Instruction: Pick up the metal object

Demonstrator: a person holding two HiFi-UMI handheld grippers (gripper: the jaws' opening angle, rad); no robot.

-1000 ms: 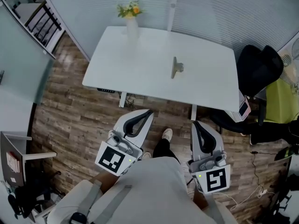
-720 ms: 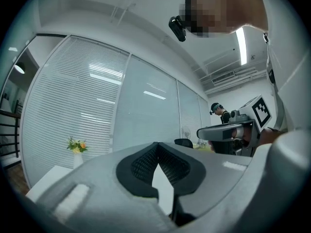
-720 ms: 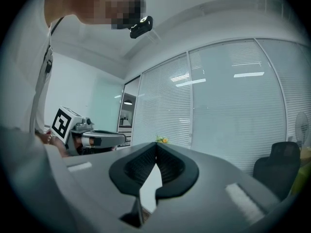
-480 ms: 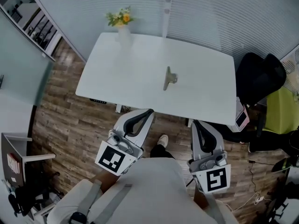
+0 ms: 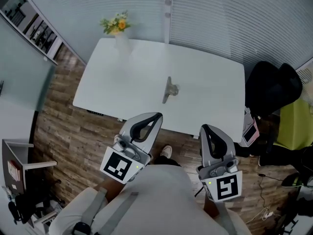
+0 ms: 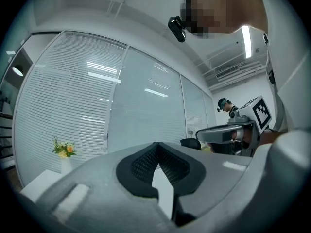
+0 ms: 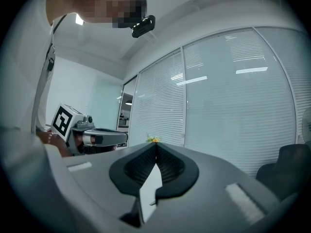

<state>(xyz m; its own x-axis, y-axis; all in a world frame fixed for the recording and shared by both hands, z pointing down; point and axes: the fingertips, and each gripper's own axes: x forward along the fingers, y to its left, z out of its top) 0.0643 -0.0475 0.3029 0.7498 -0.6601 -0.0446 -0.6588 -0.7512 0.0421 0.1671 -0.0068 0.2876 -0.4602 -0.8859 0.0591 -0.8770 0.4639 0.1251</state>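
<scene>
I hold my left hand-held gripper and my right hand-held gripper level in front of me, side by side, both at the near edge of the white surface. On each 1 the 2 jaws are brought together so that their tips meet, with nothing between them; both gripper views show this plainly. The metal object lies on the surface about midway between its left and right ends, a slim piece with its long side running near to far. It sits beyond both hand-held grippers, apart from each, and roughly on the line between them. A vase of yellow flowers stands at the far left corner of the surface, well apart from the metal object. A black chair stands just past the right end. My shoe shows on the wooden floor below, between the 2 hand-held grippers.
</scene>
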